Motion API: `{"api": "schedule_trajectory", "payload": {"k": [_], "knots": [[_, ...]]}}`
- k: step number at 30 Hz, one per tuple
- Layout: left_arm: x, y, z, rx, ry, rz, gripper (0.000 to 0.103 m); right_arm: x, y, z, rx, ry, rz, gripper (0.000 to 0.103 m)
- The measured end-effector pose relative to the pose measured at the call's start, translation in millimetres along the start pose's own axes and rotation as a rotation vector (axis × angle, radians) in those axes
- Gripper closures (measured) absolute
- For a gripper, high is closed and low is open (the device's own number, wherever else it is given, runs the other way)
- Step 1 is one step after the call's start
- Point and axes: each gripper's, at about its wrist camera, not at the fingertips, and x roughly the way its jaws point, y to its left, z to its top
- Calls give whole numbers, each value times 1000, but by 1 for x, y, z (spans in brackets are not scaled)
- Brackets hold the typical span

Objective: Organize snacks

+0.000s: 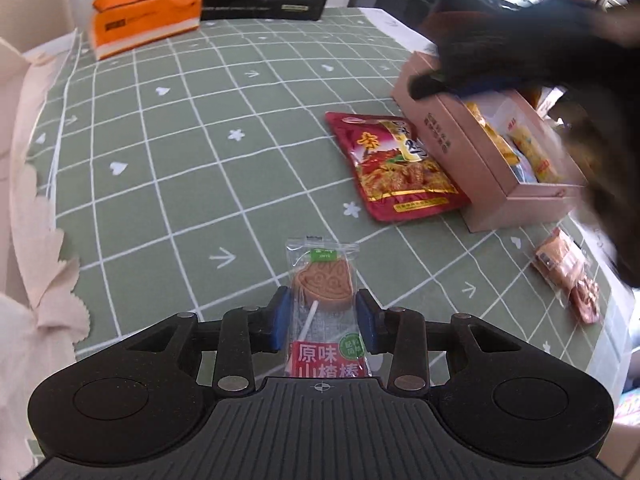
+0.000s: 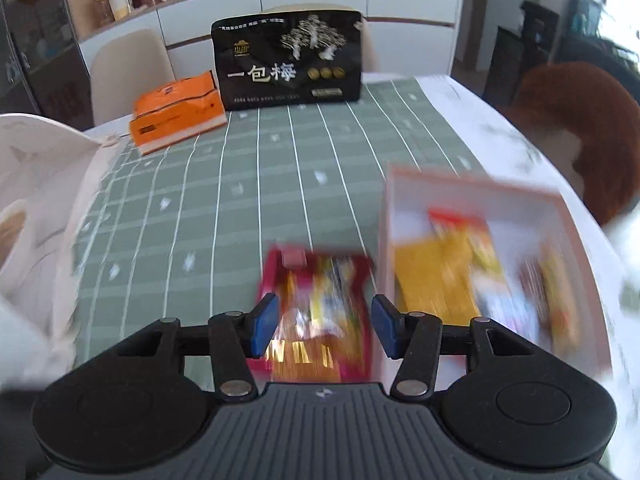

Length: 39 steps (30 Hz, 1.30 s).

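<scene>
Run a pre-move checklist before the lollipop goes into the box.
1. Left gripper shut on the wrapped lollipop: ok.
2. Pink box open on top: ok.
3. Room left in the box: cannot tell, several packets already inside.
4. Path to the box clear: not ok, a dark blurred shape hangs over it.
5. Right gripper empty: ok, it is over the red snack bag, pads apart.
</scene>
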Motion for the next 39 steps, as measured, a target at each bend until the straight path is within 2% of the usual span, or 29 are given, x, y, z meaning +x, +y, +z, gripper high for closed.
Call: {"api": "schedule_trajectory", "payload": {"k": [1, 2, 4, 6, 9, 13, 16, 24, 29, 30, 32, 34, 36, 39], "knots": [[-1, 2, -1, -13, -3, -3, 63, 14, 11, 12, -56, -2, -40, 87], [-1, 4, -1, -28, -7, -7, 63, 32, 24, 24, -130, 12, -102, 93], [-3, 8, -2, -51, -12, -6, 63, 63, 42, 37, -216, 52, -183, 94], [-5, 12, -3, -71, -14, -1, 63, 93, 53, 44, -261, 105, -228, 94], [-9, 19, -6, -101, -17, -3, 63, 124, 62, 39, -330, 151, -308, 94], [-14, 33, -9, -167, -28, -23, 63, 122, 65, 19, -371, 144, -312, 94], [-17, 37, -11, -194, -27, -36, 63, 101, 63, 1, -366, 151, -262, 94], [-19, 25, -22, -186, -1, -71, 63, 31, 47, -74, -292, 142, -115, 94], [-17, -3, -36, -143, 25, -120, 62, -1, 18, -105, -192, 136, -72, 94], [-16, -9, -37, -134, 29, -131, 62, -9, 7, -108, -156, 123, -56, 93], [-13, -20, -41, -116, 36, -147, 62, -31, -16, -117, -83, 83, -41, 84], [-12, -31, -44, -96, 43, -156, 62, -48, -42, -124, -10, 38, -65, 54], [-10, -41, -46, -80, 56, -170, 63, -55, -66, -130, 45, 7, -116, 37], [-9, -56, -52, -41, 77, -188, 62, -53, -104, -141, 123, 18, -221, 37]]}}
